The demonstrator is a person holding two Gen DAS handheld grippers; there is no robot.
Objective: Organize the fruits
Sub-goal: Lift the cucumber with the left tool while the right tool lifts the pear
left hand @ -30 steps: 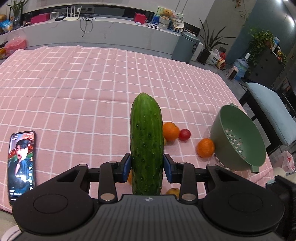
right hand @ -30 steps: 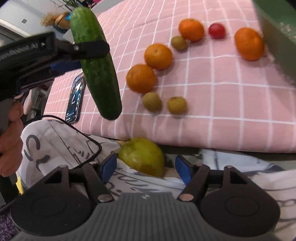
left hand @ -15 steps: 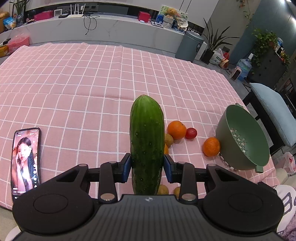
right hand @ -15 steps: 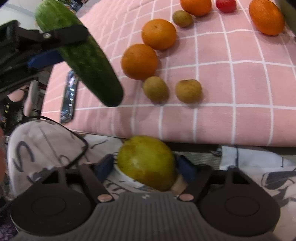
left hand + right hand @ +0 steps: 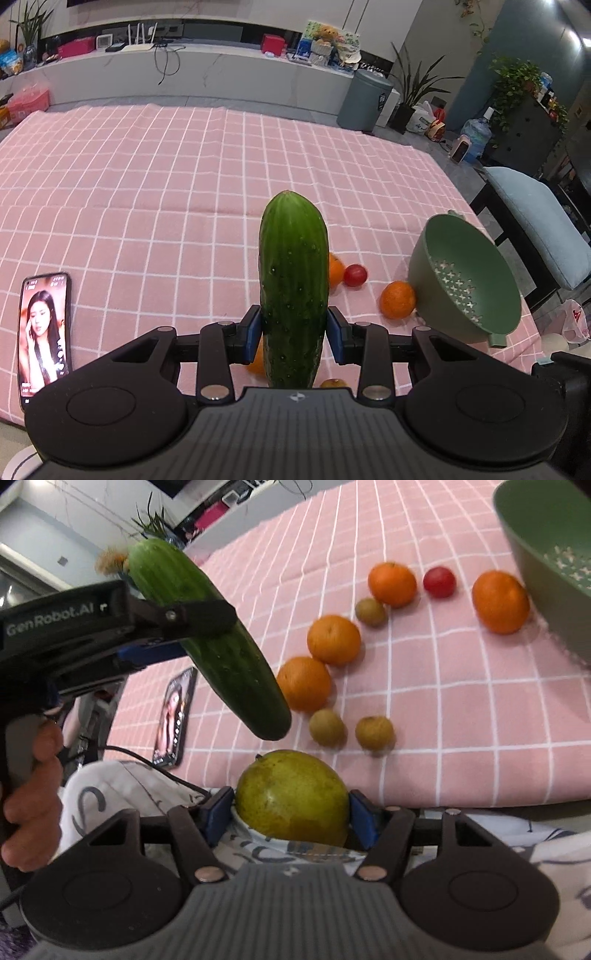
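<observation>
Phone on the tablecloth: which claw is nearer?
Left. The left claw, gripping the cucumber, hangs just right of the phone; the right claw, holding the mango, sits farther right.

Home living room. Far side: long white media console (image 5: 207,70) carrying router (image 5: 138,40), boxes, plush toy (image 5: 325,33). Far right: potted plants (image 5: 517,85), grey bin (image 5: 365,99), water jug (image 5: 478,134). Pink checked cloth (image 5: 147,192) covers surface; cushioned bench (image 5: 543,221) right.

My left gripper (image 5: 294,328), blue pads pressed against both sides of a cucumber (image 5: 293,280), is raised above the near surface edge. My right gripper (image 5: 291,814) is clamped on a green-yellow fruit (image 5: 291,797), low, near my body.
</observation>
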